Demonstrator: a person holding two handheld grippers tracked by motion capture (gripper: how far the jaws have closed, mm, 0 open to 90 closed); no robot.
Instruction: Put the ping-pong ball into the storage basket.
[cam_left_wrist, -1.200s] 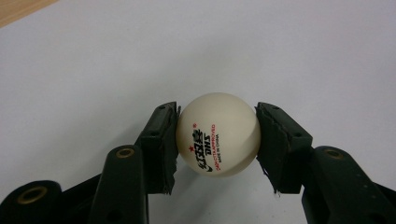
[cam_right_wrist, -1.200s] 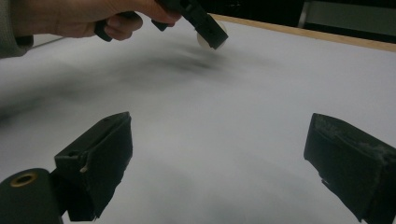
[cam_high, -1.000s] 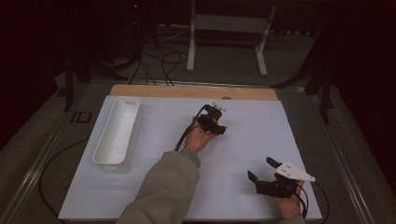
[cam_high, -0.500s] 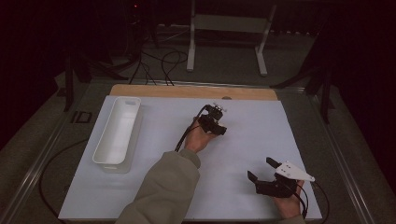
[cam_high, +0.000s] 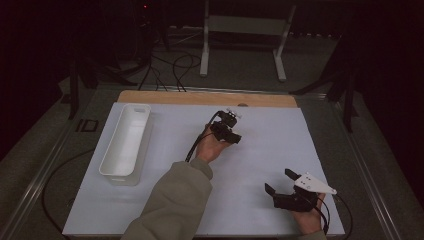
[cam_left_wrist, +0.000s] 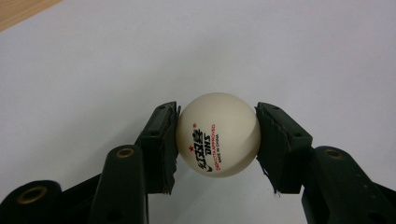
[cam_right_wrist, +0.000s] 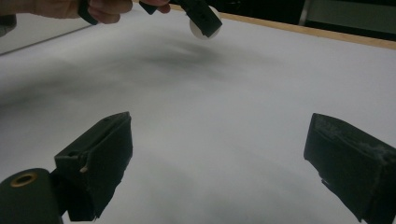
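White table tennis ball (cam_left_wrist: 218, 134), printed in black and red, is sitting clamped between the pads of the left gripper (cam_high: 231, 128), raised above the white table sheet (cam_high: 175, 125) toward its far middle. Right gripper (cam_high: 287, 189) is resting at the near right, jaws spread apart, gripping nothing. Long white bin (cam_high: 126, 140) is standing at the left.

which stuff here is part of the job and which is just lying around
In the job, likely:
left gripper, jaws shut on the ping-pong ball
white bin, a likely drop spot

Lying about:
right gripper, jaws open, idle
cables and metal stand on the floor
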